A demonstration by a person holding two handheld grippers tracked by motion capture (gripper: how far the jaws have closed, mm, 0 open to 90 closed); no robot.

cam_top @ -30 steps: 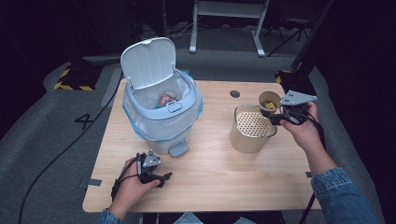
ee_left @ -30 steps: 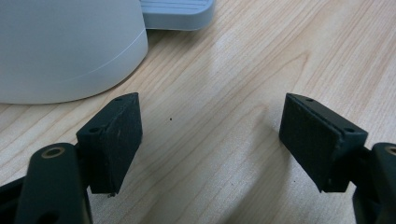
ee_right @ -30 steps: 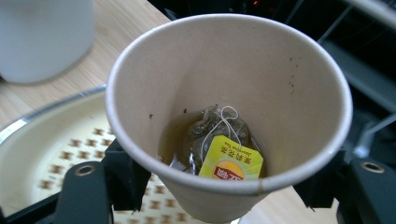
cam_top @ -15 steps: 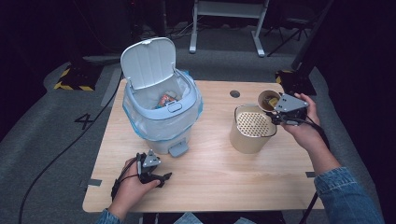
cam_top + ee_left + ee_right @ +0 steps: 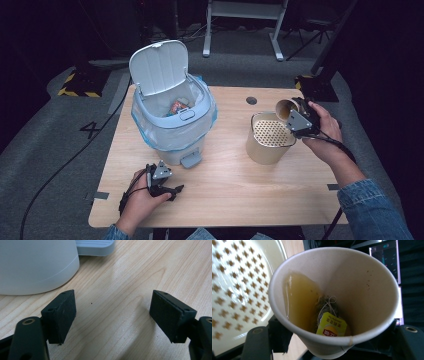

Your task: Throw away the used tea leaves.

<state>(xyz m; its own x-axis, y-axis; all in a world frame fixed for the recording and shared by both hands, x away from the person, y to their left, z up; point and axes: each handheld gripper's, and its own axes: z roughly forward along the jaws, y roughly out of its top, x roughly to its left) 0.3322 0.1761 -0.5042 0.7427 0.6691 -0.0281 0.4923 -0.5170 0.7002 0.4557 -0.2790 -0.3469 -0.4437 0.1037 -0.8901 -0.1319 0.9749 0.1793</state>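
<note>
My right gripper (image 5: 292,114) is shut on a paper cup (image 5: 285,107), tipped with its mouth toward a beige bucket (image 5: 264,148) with a perforated strainer insert (image 5: 272,132). In the right gripper view the cup (image 5: 362,282) holds amber tea (image 5: 300,300) and a tea bag with a yellow tag (image 5: 332,327), and the strainer (image 5: 237,290) lies just beyond its rim. My left gripper (image 5: 175,191) rests open on the table in front of the bin's pedal (image 5: 190,160). Nothing is between its pads (image 5: 63,312).
A pale blue pedal bin (image 5: 172,132) with its lid (image 5: 159,65) up and a liner inside stands at the table's back left, with some rubbish in it. Its white base (image 5: 32,265) is close to my left gripper. The wooden table (image 5: 235,190) has a grommet hole (image 5: 251,100).
My right hand has turned and tipped the cup from upright toward the strainer bucket. The left hand has stayed put.
</note>
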